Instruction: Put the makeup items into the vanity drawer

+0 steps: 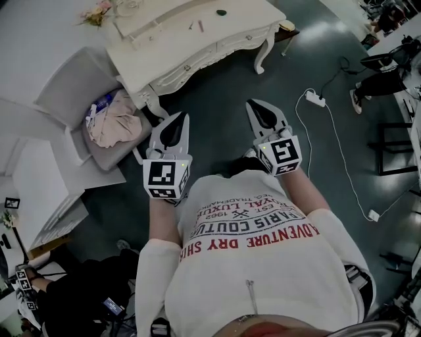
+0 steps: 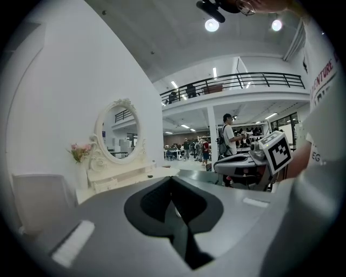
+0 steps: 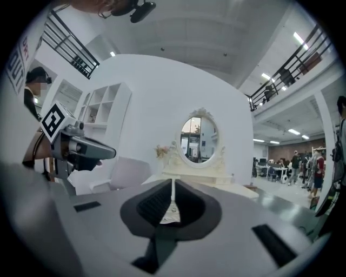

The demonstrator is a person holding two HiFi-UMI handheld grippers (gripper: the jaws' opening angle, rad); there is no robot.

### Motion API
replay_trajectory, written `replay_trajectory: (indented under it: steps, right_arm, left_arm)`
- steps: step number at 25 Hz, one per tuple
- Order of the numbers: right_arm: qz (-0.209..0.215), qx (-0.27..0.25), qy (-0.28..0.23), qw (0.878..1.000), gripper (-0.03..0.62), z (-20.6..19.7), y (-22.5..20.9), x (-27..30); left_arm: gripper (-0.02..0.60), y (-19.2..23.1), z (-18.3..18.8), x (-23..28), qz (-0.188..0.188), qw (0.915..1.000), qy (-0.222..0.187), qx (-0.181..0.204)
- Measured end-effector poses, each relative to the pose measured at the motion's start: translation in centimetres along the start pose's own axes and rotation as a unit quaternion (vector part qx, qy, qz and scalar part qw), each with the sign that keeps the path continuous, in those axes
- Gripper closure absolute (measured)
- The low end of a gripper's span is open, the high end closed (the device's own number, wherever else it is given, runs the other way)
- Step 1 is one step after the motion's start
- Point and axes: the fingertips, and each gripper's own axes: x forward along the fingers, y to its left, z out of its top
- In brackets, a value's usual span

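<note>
The white vanity [image 1: 197,46] stands at the top of the head view, some way in front of me, with its front drawers [image 1: 231,43] shut. On its top lie small makeup items: a dark round one [image 1: 221,12] and a thin pink stick [image 1: 200,26]. My left gripper [image 1: 177,117] and right gripper [image 1: 252,104] hover side by side over the dark floor, short of the vanity, both shut with nothing in them. Past the closed jaws, the left gripper view shows the vanity with its oval mirror [image 2: 120,132], and the right gripper view shows the same mirror [image 3: 199,139].
A white chair [image 1: 75,92] holding a pink bundle [image 1: 115,122] stands left of the vanity. A power strip [image 1: 315,99] and its white cable lie on the floor to the right. White shelving [image 1: 39,197] is at the left. A person's legs [image 1: 378,82] show at the far right.
</note>
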Motion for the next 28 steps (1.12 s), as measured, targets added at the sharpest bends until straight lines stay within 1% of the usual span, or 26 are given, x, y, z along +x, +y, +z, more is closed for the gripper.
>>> replay_trajectory:
  steps: [1,2,3,4,5,9,14,16,19,23,28]
  right_arm:
    - [0.003,0.002,0.002,1.000,0.584,0.0,0.0,0.2]
    - [0.006,0.004,0.005,1.000,0.564,0.0,0.1,0.4]
    - [0.011,0.007,0.008,1.000,0.509,-0.1,0.2,0.7]
    - [0.014,0.010,0.011,1.000,0.433,-0.2,0.3,1.0]
    - [0.015,0.013,0.014,1.000,0.405,-0.3,0.3,1.3]
    - [0.019,0.023,0.028,0.999,0.396,-0.9,0.2,2.5]
    - [0.042,0.018,0.052,0.998,0.396,-1.8,-0.5,5.6]
    - [0.049,0.018,0.057,0.997,0.396,-2.2,-1.3,7.6]
    - [0.068,0.011,0.061,0.996,0.396,-2.8,-2.3,11.1]
    - [0.097,0.008,0.064,0.993,0.396,-3.7,-4.3,17.1]
    - [0.134,0.013,0.075,0.988,0.396,-3.6,-9.1,26.0]
  left_arm:
    - [0.571,0.2,0.0,0.0,0.002,1.0000,0.000,-0.001]
    - [0.571,0.4,-0.1,0.0,0.003,1.0000,0.001,-0.002]
    - [0.571,0.6,-0.1,0.0,0.004,1.0000,0.002,-0.003]
    - [0.571,0.8,-0.1,0.0,0.005,1.0000,0.002,-0.005]
    - [0.571,1.0,-0.2,0.1,0.005,1.0000,0.001,-0.006]
    - [0.571,2.1,-0.8,0.2,0.011,0.9998,0.007,-0.014]
    - [0.571,3.7,-1.6,1.3,0.026,0.9993,0.011,-0.024]
    - [0.571,4.8,-2.2,2.0,0.037,0.9989,0.019,-0.024]
    - [0.571,7.0,-3.3,3.4,0.063,0.9971,0.030,-0.031]
    - [0.571,10.7,-4.1,6.8,0.098,0.9936,0.041,-0.038]
    - [0.571,15.7,-2.9,14.0,0.134,0.9884,0.052,-0.050]
